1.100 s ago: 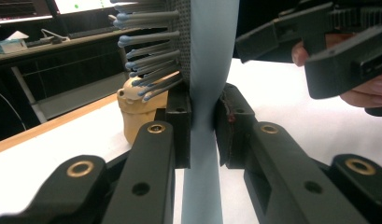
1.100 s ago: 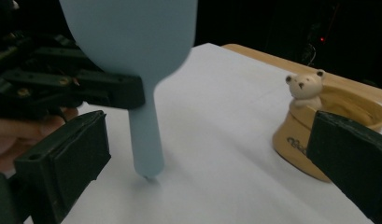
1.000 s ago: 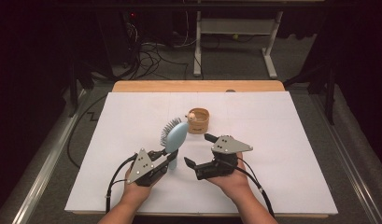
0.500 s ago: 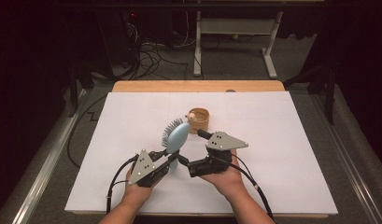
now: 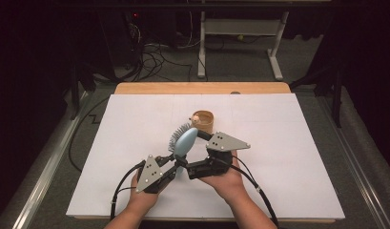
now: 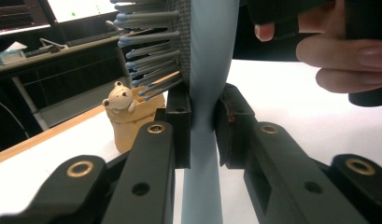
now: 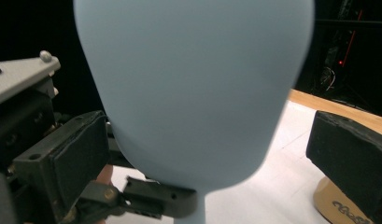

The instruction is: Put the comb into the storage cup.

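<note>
Jaws of the left gripper are clamped on the narrow neck of the pale blue hairbrush, one pad pressed to each side of the handle, as the left gripper view shows plainly. From that grip the hairbrush rises up and away from the person, its oval head standing just on the near side of the small tan cup, with the bristles fanned out on the head's left. In the left gripper view the bristles point toward the cup, which carries a little bear figure at its rim.

To the right of the hairbrush, the right gripper reaches in low toward the handle, close to the left gripper. Its jaws stand wide apart: in the right gripper view the smooth back of the hairbrush head sits between them, near the left pad, with clear space before the right one, so neither presses on it. The cup shows beyond the right jaw there.

Both hands rest near the front of the white desk, and the cup stands on it just beyond the brush head.
</note>
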Demonstrator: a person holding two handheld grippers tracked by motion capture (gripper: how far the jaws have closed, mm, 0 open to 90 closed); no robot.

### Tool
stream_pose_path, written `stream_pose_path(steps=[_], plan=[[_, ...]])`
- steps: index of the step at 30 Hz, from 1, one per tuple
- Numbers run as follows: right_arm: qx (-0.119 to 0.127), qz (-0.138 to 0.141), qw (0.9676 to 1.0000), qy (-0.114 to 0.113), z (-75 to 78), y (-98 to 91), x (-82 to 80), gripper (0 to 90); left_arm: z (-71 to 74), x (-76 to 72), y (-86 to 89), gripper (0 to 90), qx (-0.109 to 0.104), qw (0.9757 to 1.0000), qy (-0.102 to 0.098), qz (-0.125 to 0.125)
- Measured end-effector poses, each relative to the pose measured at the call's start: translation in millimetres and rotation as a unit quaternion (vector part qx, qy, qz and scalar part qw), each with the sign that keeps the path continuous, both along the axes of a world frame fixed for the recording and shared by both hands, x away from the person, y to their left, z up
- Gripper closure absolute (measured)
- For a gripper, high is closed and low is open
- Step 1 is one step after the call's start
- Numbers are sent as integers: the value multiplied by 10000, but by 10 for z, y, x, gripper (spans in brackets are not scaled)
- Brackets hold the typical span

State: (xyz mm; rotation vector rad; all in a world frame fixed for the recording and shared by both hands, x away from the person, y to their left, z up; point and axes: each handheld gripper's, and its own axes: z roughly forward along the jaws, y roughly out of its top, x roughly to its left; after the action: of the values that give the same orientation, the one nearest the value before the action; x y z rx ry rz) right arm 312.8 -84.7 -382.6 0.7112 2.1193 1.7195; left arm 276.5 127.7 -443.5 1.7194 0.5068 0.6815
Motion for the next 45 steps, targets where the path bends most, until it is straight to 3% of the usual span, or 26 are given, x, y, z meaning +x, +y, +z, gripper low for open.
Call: stream_pose_path(steps=[10,22,28,45], plan=[[177,-48,9998,46,67,23,20,35,-27,2,-52,777,87,9998,20,165],[312,-84,9994,118,84,26,44,123,-31,12,-48,776,48,9997,22,235],[321,-58,9994,93,90,24,41,197,-31,25,-43,776,18,9996,67,258],[164,-142,9996,153,162,42,10,207,-19,36,-15,760,-118,9998,120,138]])
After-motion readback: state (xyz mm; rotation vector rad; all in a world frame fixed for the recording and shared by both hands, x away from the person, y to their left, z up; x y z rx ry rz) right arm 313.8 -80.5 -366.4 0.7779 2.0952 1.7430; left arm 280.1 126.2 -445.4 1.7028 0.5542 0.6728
